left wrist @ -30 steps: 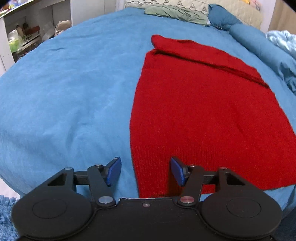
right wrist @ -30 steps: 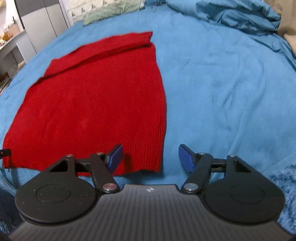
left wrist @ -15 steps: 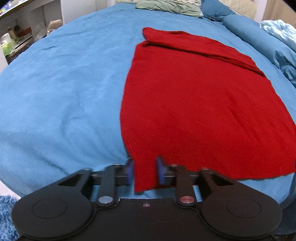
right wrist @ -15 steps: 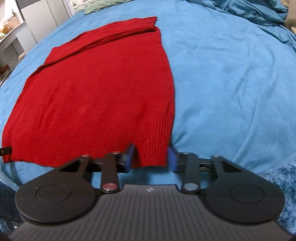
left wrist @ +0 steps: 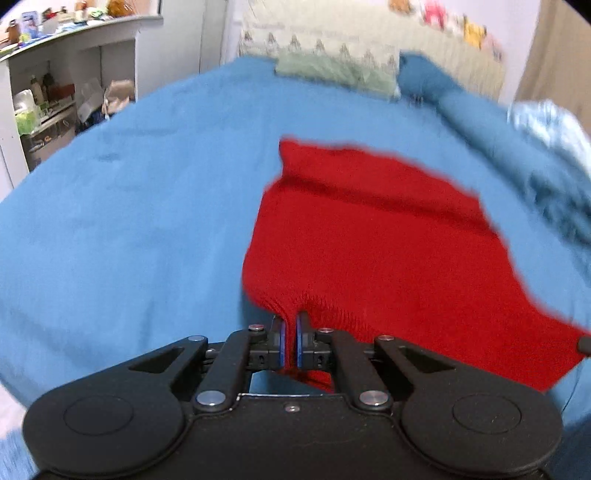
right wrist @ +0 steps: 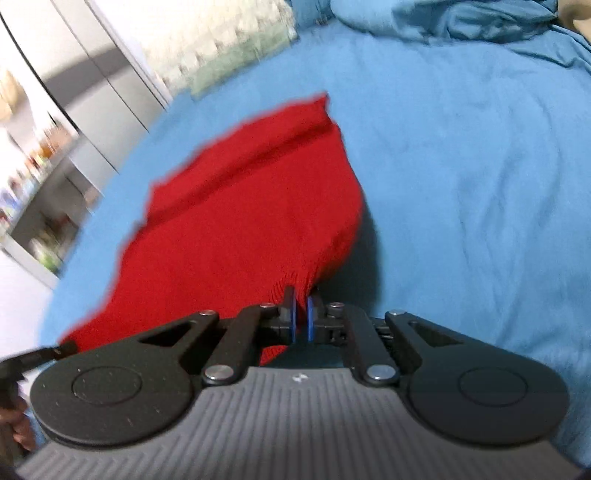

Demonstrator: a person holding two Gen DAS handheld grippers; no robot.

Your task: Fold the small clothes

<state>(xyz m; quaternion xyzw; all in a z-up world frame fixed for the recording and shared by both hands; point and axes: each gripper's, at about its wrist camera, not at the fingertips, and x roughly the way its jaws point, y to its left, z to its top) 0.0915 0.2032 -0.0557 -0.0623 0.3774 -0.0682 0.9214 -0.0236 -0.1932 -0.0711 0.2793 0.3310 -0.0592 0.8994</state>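
A red knit sweater (left wrist: pixel 388 243) lies on the blue bed cover (left wrist: pixel 129 221), its far part flat and its sleeves folded across. My left gripper (left wrist: pixel 290 325) is shut on the ribbed hem at the near left corner and holds it raised. My right gripper (right wrist: pixel 301 306) is shut on the hem at the near right corner of the sweater (right wrist: pixel 240 221), also raised. The near edge hangs between the two grippers. Both views are blurred by motion.
Pillows (left wrist: pixel 332 70) and a rumpled blue duvet (right wrist: pixel 461 22) lie at the head of the bed. A white shelf unit (left wrist: pixel 55 92) with clutter stands left of the bed. A grey cabinet (right wrist: pixel 85 85) stands beyond the bed's left side.
Both grippers closed fully on the sweater's hem corners and lifted them off the bed. The near part of the sweater now hangs raised and bunched at each grip.
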